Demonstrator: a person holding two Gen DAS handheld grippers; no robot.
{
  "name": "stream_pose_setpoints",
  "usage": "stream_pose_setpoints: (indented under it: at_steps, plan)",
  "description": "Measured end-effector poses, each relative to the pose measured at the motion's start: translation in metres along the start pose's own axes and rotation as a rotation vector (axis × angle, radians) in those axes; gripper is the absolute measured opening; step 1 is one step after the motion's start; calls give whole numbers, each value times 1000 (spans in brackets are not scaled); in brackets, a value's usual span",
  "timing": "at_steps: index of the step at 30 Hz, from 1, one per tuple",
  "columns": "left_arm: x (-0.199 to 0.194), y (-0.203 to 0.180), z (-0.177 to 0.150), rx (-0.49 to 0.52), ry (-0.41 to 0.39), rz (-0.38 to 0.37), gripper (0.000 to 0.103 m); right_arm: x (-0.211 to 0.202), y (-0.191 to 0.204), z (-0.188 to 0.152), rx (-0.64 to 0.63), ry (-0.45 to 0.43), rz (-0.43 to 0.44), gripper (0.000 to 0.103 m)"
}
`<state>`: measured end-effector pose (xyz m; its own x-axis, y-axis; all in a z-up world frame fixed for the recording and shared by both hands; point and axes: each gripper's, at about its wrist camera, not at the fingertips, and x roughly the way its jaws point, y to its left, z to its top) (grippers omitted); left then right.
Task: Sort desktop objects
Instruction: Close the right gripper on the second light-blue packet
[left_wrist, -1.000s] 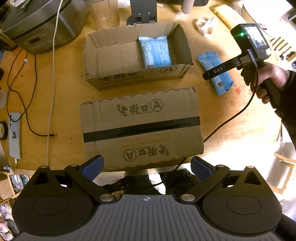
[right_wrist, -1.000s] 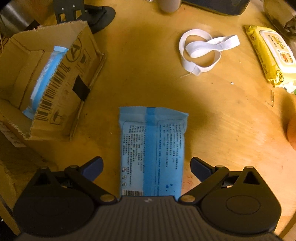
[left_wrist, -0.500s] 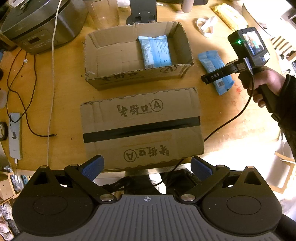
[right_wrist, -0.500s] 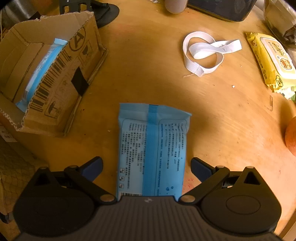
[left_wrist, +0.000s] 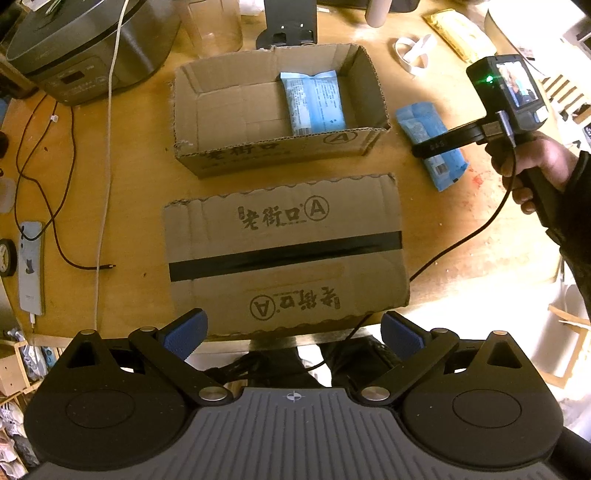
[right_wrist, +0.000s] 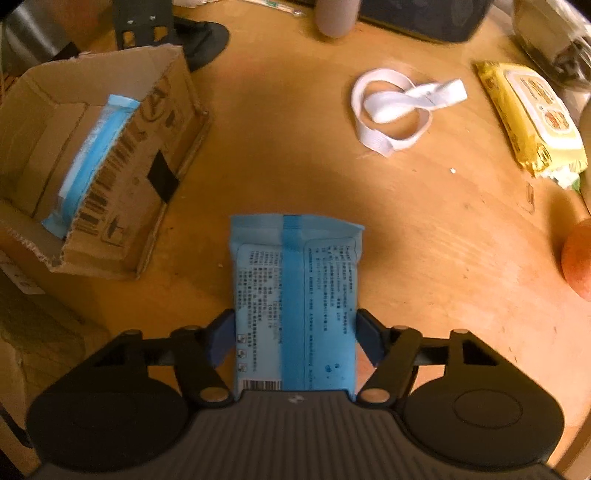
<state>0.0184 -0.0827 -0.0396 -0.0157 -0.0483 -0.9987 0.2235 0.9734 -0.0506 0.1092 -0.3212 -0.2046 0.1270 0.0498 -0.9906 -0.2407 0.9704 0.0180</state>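
Observation:
A blue printed packet (right_wrist: 295, 295) lies on the wooden table to the right of an open cardboard box (left_wrist: 280, 155). My right gripper (right_wrist: 295, 332) points down over it, its jaws closing, and both blue pads (right_wrist: 221, 336) touch the packet's long sides. In the left wrist view a hand holds that gripper (left_wrist: 439, 142) across the same packet (left_wrist: 421, 125). A second blue packet (left_wrist: 314, 103) lies inside the box at its right end. My left gripper (left_wrist: 293, 332) hangs open with nothing in it at the table's near edge, over a flat taped cardboard piece (left_wrist: 284, 251).
A white elastic strap (right_wrist: 395, 110), a yellow wipes pack (right_wrist: 532, 118) and an orange fruit (right_wrist: 578, 258) lie right of the packet. A rice cooker (left_wrist: 85, 48), cables, a phone (left_wrist: 29, 266) and a black stand (left_wrist: 288, 26) occupy the left and back.
The right gripper's jaws have come in from wide open to touch the blue packet's sides. It also sank slightly toward the packet. The left gripper has not moved.

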Motion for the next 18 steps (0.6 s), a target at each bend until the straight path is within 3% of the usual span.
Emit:
stream_pose_setpoints:
  at_steps: [18]
  plan:
    - [-2,2,-3,-3,-10,-6,103,-8,4,-9,7,19,-4,64]
